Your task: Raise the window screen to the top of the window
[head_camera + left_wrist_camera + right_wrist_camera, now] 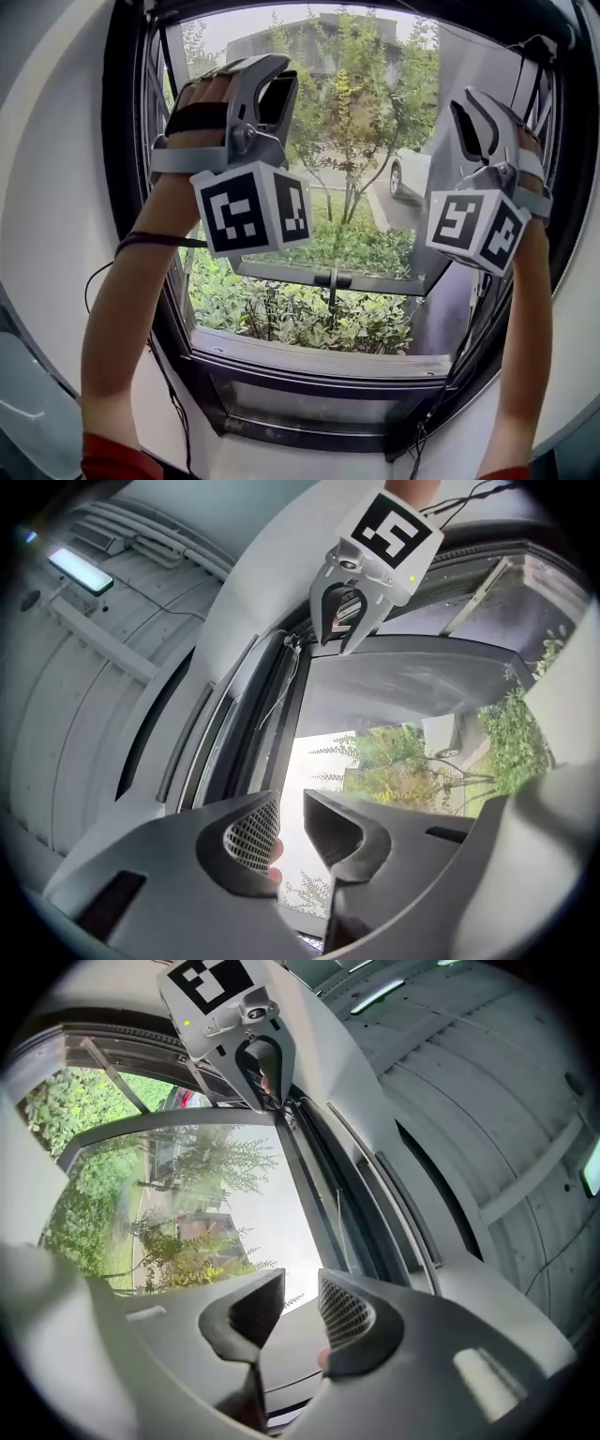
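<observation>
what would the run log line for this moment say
left gripper: open, empty | right gripper: open, empty | both: held up high in front of window | grip: none

Forearms (122, 319) cut off below; car (409, 178) part-hidden behind window sash (450, 291).

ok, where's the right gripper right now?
Head view, upper right: the right gripper is raised in front of the window frame's right side, across from the left gripper at upper left, tongs apart and empty.
</observation>
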The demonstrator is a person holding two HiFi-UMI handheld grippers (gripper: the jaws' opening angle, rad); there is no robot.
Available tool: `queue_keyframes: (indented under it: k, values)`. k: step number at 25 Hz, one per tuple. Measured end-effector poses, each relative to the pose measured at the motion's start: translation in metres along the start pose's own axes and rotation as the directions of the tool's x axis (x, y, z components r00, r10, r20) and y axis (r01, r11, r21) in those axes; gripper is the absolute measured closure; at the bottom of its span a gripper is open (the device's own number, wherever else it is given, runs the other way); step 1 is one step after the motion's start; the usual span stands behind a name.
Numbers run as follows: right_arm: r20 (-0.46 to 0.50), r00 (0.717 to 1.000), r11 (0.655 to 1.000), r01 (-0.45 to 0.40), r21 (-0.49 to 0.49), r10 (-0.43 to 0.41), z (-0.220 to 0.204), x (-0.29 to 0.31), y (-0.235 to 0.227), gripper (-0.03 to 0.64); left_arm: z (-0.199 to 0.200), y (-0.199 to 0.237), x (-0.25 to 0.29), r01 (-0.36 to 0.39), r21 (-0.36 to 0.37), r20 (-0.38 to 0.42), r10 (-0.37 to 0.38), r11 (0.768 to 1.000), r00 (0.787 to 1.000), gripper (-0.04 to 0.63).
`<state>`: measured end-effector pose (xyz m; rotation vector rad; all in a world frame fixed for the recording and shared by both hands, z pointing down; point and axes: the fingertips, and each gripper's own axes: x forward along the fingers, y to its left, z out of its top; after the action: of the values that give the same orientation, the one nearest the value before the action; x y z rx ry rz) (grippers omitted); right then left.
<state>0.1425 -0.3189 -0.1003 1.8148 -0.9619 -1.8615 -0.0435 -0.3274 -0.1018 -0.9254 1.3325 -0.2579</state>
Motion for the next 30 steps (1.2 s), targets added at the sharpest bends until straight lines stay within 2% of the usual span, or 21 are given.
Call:
queue_keyframes:
  k: [3, 8, 14, 19, 24, 27, 30]
  values:
    - [0.007, 1.000, 1.000, -0.013, 0.017, 0.013, 0.002, -0.014, 0.012, 0.509, 0.001, -0.011, -0.016, 0.011, -0.046, 0.011, -0.011, 0.999, 1.000, 0.534]
    - [0.015, 0.999, 0.996, -0.034, 0.082, 0.033, 0.002, -0.045, 0.032, 0.509, -0.008, -0.035, -0.047, 0.051, -0.167, 0.009, -0.050, 0.985, 0.999, 0.534]
    - [-0.007, 0.997, 0.984, -0.072, 0.164, 0.074, -0.009, -0.084, 0.063, 0.500, -0.016, -0.071, -0.085, 0.087, -0.343, 0.021, -0.085, 0.935, 0.996, 0.534]
    - [-0.016, 0.990, 0.959, -0.131, 0.252, 0.139, -0.017, -0.116, 0.091, 0.494, -0.022, -0.107, -0.107, 0.122, -0.404, 0.016, -0.126, 0.907, 0.992, 0.534]
    - [-0.030, 0.981, 0.931, -0.171, 0.321, 0.191, -0.022, -0.152, 0.116, 0.494, -0.025, -0.131, -0.138, 0.143, -0.523, 0.004, -0.165, 0.840, 0.986, 0.534]
    - [-0.036, 0.974, 0.902, -0.191, 0.386, 0.222, -0.027, -0.171, 0.134, 0.494, -0.029, -0.150, -0.158, 0.153, -0.587, -0.015, -0.199, 0.795, 0.980, 0.534]
    - [-0.030, 0.965, 0.858, -0.217, 0.465, 0.261, -0.028, -0.194, 0.155, 0.492, -0.034, -0.173, -0.182, 0.161, -0.662, -0.028, -0.239, 0.732, 0.971, 0.534]
